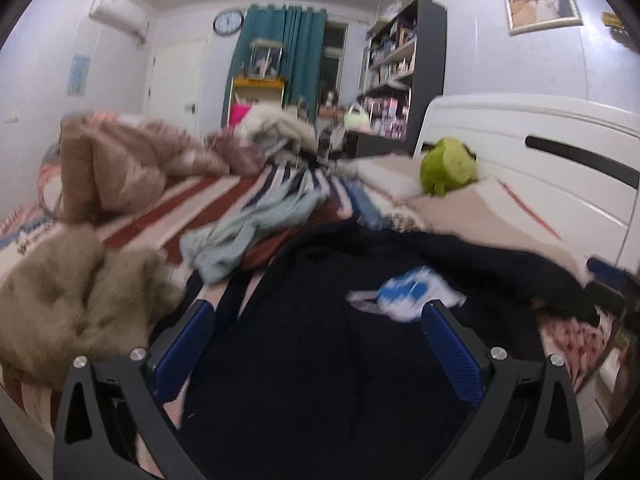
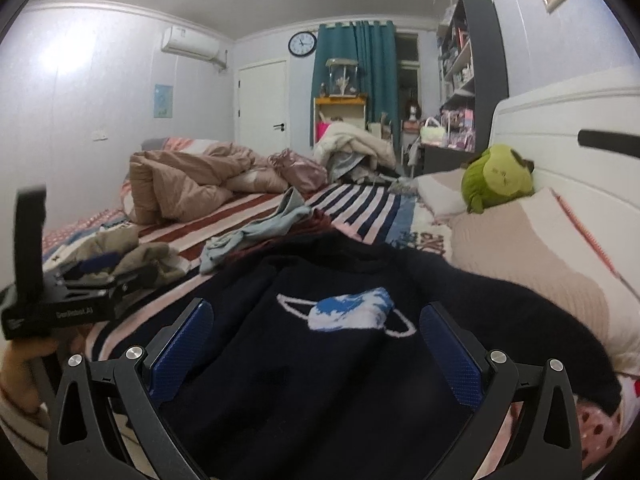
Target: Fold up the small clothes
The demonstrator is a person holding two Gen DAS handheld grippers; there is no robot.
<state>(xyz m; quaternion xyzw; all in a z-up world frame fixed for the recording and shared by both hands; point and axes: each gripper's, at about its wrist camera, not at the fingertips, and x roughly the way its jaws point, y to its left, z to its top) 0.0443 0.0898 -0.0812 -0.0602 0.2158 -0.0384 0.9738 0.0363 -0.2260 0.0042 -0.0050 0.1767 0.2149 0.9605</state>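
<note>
Sweater (image 2: pixel 328 360) of dark navy knit lies spread on the bed (image 2: pixel 352 196), right under both grippers, and it is the landmark for all else. Only the right wrist view shows its chest motif whole and sharp: one blue-and-white ringed planet (image 2: pixel 348 312), with a sleeve running off to the right toward the pillow (image 2: pixel 532 268). The left wrist view is motion-blurred, and there the planet (image 1: pixel 404 292) looks crumpled, the knit rumpled around it. Only the right view shows the left gripper (image 2: pixel 96 270) from outside, a black body held in a hand (image 2: pixel 24 364) at the sweater's left edge; its fingers are too blurred there to read. In its own view the left gripper (image 1: pixel 320 312) has both blue pads (image 1: pixel 184 348) spread wide over the knit, grasping nothing. The right gripper (image 2: pixel 316 312) is likewise released, its two pads (image 2: pixel 448 340) apart on either side of the planet. Counted: one sweater, one pale blue garment (image 2: pixel 256 232) bunched just beyond the collar, one olive-brown garment (image 2: pixel 132 252) left of the sweater, one green plush (image 2: pixel 496 176) beyond the pillow by the white headboard (image 2: pixel 560 120), one tan duvet (image 2: pixel 184 184) far behind on the left.
</note>
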